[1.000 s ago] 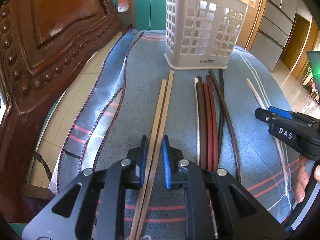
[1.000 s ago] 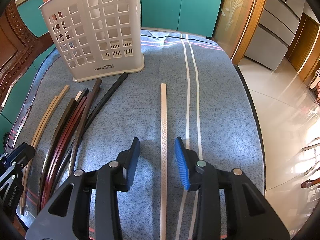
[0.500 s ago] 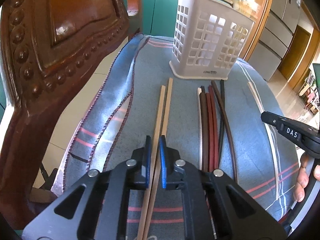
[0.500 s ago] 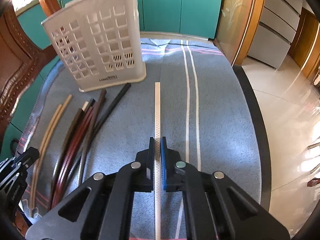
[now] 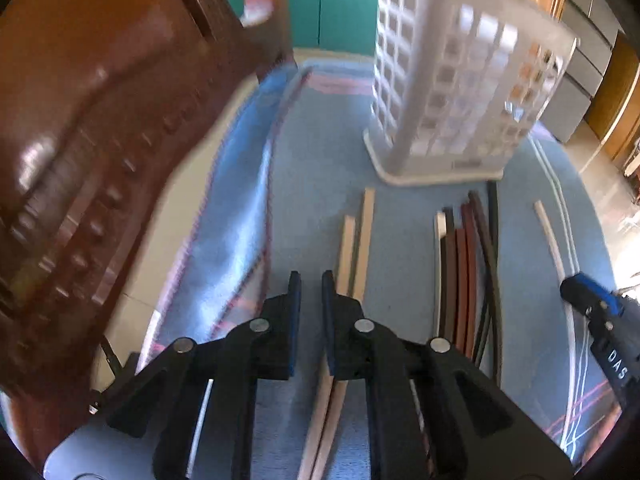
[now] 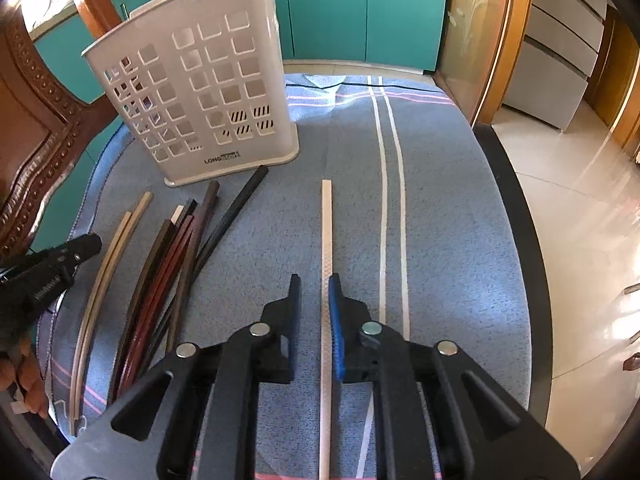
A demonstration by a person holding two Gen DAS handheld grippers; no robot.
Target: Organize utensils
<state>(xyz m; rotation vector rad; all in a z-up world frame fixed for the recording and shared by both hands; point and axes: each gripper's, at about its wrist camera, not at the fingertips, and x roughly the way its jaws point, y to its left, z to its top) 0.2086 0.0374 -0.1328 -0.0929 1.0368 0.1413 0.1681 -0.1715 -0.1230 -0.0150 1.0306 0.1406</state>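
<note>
Right gripper (image 6: 315, 284) straddles the white chopstick (image 6: 326, 220), its jaws having just been opening; the stick lies flat between them, with a gap on its left side. Left gripper (image 5: 308, 280) shows a narrow slit between its jaws and pinches nothing; the tan chopstick pair (image 5: 356, 240) lies just right of that slit. Dark chopsticks (image 6: 168, 264) lie bunched between the tan pair and the white one. Toward the far edge of the cloth-covered tabletop (image 6: 440, 220) stands the white basket (image 6: 208, 92).

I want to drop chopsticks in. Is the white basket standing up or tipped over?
Upright: the white basket stands on its base on the blue cloth, opening upward.
</note>
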